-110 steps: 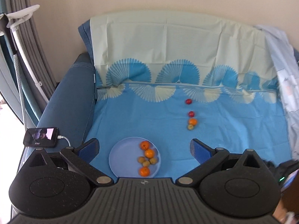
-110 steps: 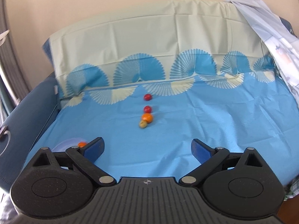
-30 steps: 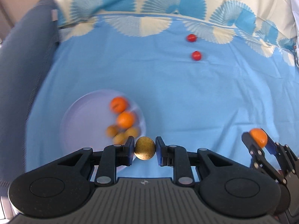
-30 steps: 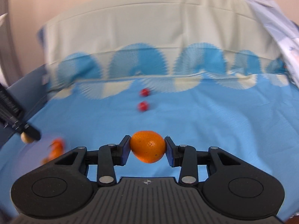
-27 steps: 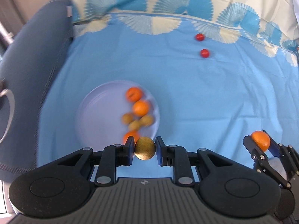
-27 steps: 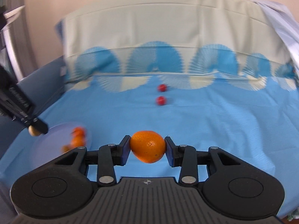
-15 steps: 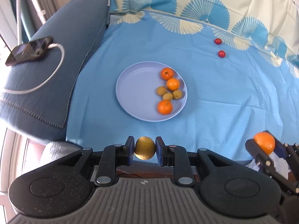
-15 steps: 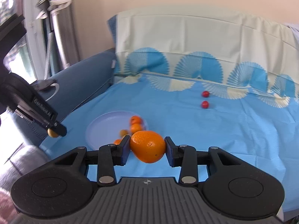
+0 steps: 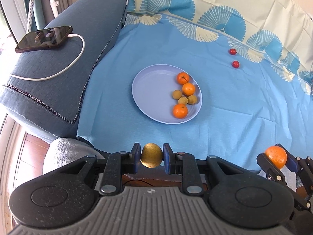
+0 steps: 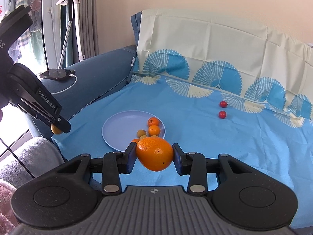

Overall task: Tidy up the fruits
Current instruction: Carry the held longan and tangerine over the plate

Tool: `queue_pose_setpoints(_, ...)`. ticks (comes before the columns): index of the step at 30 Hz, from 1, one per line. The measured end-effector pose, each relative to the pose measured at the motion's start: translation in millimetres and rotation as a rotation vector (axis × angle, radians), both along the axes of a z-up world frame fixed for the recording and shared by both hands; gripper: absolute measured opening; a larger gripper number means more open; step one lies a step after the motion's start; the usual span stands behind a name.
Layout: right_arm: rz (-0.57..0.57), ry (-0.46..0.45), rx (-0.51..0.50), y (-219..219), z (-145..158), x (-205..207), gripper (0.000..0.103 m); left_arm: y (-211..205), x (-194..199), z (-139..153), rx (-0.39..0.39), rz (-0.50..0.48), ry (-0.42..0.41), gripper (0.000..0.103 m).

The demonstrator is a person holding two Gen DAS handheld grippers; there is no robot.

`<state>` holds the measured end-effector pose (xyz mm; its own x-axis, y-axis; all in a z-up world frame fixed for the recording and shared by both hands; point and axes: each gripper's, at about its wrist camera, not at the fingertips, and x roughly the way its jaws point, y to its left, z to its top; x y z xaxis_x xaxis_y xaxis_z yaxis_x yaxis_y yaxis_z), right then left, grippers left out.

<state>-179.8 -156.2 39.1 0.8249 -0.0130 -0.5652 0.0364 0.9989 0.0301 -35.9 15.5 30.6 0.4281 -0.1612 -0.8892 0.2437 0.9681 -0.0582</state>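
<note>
Both grippers had drawn back toward the front edge of the sofa since a second earlier, when they hung low over the cloth and close to the plate; the whole plate and the armrest now lay in view ahead of them.

Nearest, the left gripper (image 9: 151, 155) was clamped on a small brown-gold fruit (image 9: 151, 155), its pads pressed to both sides, held above the cloth's front edge. The right gripper (image 10: 154, 154) was closed around an orange (image 10: 155, 154), which filled the gap between its jaws.

Beyond them, the lilac plate (image 9: 150, 90) sat on the blue cloth (image 9: 225, 107), carrying three small oranges (image 9: 188, 89) and three brownish fruits (image 9: 177, 94) bunched along its right side. To the left, on the dark blue armrest (image 9: 64, 58), lay a phone (image 9: 44, 38) with a white cable (image 9: 64, 68) plugged in.

Farther off, two red fruits (image 9: 235, 64) rested apart on the cloth, just before the fan-patterned band at the backrest (image 9: 219, 21).
</note>
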Motion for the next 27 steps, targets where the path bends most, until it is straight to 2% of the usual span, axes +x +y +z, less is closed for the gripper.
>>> queue_pose_setpoints(19,-0.011,0.023,-0.015,2.5,-4.1,10.2,0.041,9.5,18.9,-4.7,-0.018,0.032,0.016,0.027)
queue_pose_setpoints(27,-0.005,0.027,-0.014,0.1,-5.5,32.4,0.041,12.0,42.0,-4.8,-0.02,0.048,0.01,0.027)
